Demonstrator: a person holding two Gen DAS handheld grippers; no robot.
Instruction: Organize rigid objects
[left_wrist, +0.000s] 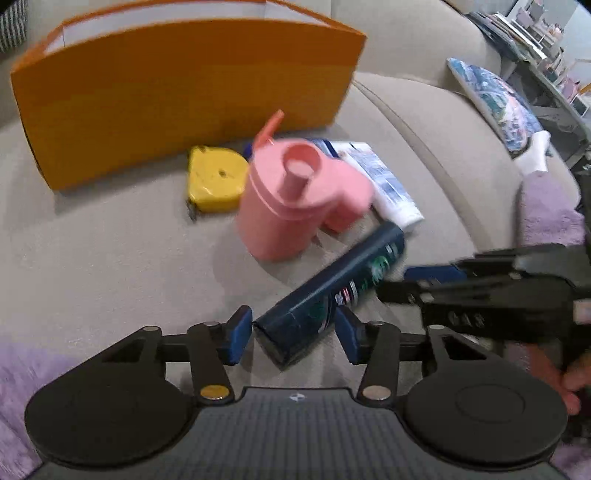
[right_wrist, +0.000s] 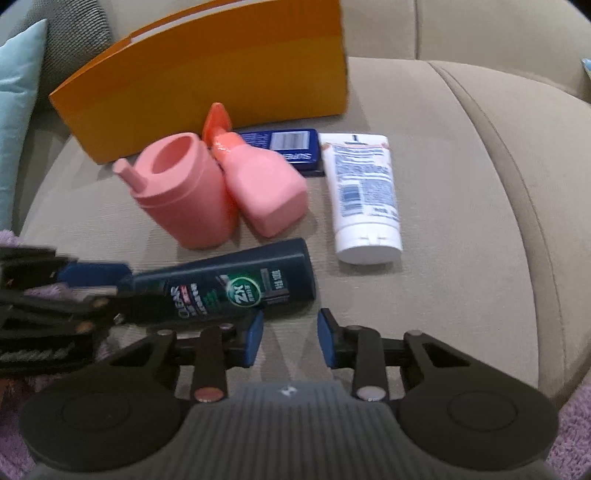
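Note:
A dark blue bottle lies on the beige sofa cushion. My left gripper has its blue pads against both sides of the bottle's near end. In the right wrist view the same bottle lies crosswise just beyond my right gripper, which is open over bare cushion. Behind the bottle stand a pink spouted container, a pink spray bottle on its side, a white tube and a flat dark blue box. A yellow tape measure lies by the orange box.
The orange box stands upright at the back of the cushion. A patterned pillow leans at the right and a teal pillow at the left. Purple fluffy fabric lies along the seat's edges. A hand holds the right gripper.

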